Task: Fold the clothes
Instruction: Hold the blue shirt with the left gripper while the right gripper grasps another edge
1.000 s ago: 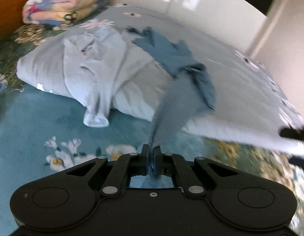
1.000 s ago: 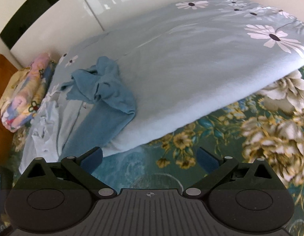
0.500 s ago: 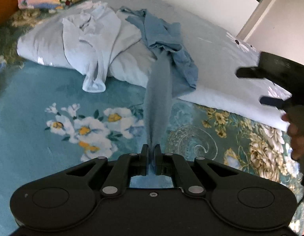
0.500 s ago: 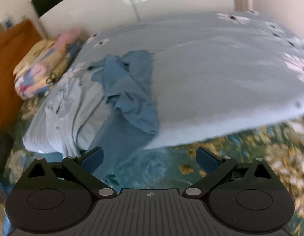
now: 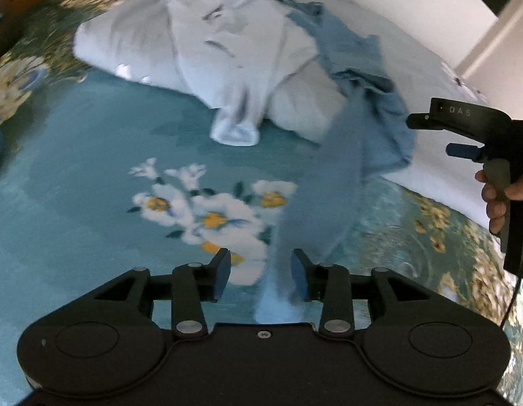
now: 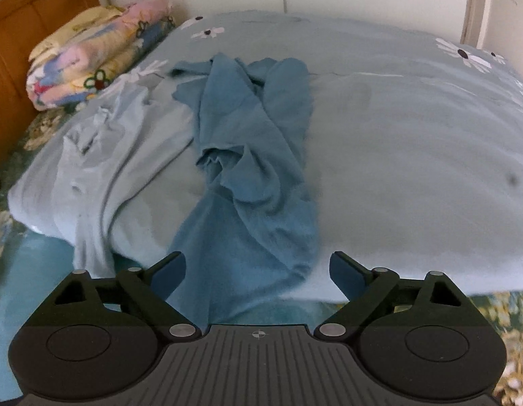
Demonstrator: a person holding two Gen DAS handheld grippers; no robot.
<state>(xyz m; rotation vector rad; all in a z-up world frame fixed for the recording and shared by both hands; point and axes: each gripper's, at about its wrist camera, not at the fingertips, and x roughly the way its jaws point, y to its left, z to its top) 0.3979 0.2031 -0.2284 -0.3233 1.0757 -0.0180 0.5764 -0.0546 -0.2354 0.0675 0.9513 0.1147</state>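
Note:
A dark blue garment [image 6: 254, 155] lies crumpled on a pale blue quilt [image 6: 413, 135], with one long end trailing off the quilt's front edge onto the bed. My left gripper [image 5: 261, 277] is opening; that trailing end [image 5: 315, 203] runs loose between its fingers, close to the right pad, and is not pinched. My right gripper [image 6: 258, 270] stands wide with its jaws closing a little, and the garment's lower part lies between and under its fingers untouched. In the left wrist view the right gripper [image 5: 430, 137] hovers at the right. A light blue garment [image 6: 102, 155] lies left of the dark one.
The teal floral bed sheet [image 5: 92, 186] spreads in front of the quilt. A folded colourful blanket [image 6: 92, 57] sits at the back left by a wooden headboard [image 6: 34, 20]. A white wall runs behind the bed. A hand [image 5: 498, 196] grips the right tool.
My left gripper, shut on the dark blue garment's end before, has opened and the end hangs loose. The right gripper has swung left to face the dark blue garment and closed slightly.

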